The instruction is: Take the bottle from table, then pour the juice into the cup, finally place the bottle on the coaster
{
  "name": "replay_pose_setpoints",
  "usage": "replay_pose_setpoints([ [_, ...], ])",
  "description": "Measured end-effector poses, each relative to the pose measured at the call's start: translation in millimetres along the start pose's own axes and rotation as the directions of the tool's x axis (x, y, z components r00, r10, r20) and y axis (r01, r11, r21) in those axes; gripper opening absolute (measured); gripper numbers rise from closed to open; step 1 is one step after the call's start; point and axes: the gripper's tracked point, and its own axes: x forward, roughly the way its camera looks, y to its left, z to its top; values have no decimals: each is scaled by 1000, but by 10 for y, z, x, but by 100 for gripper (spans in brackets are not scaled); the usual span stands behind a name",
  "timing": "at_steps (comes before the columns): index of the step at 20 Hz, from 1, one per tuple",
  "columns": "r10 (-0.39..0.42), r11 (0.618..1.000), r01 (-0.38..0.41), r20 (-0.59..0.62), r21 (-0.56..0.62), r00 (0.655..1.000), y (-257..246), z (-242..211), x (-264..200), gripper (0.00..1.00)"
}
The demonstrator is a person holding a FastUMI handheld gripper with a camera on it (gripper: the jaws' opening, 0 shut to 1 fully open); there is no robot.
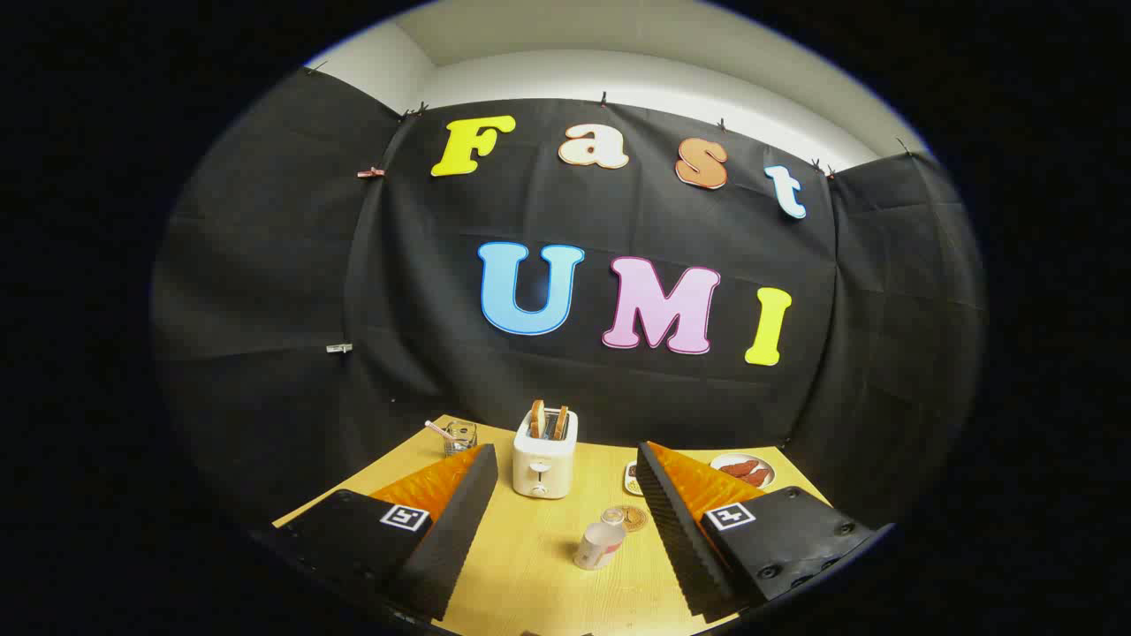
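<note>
While the hand-held gripper [565, 521] hovered above the worktop [521, 565], its two fingers stood wide apart and held nothing. Between them, a little ahead of the tips' line and nearer the right finger, stood the small bottle [599, 545], pale with a reddish band low on its side, upright on the wood. Just beyond it and touching its outline sat a small clear cup [612, 515], and right beside that lay the round brownish coaster [633, 518]. Farther on, between the fingers, a white toaster [543, 464] held two slices of bread. Beyond the left finger stood a glass [460, 436] with a pink straw. Beyond the right finger lay a plate [744, 471] of reddish food, and a smaller dish [631, 478] peeked out beside that finger.
</note>
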Motion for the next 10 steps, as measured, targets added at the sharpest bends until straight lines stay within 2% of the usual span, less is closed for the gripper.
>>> replay_pose_setpoints([
  [2,1,1000,-1,-1,-32,1000,-12,-9,-20,97],
  [6,50,998,-50,18,-30,999,101,-14,-52,97],
  [10,33,999,-32,20,-24,999,26,-51,-88,97],
])
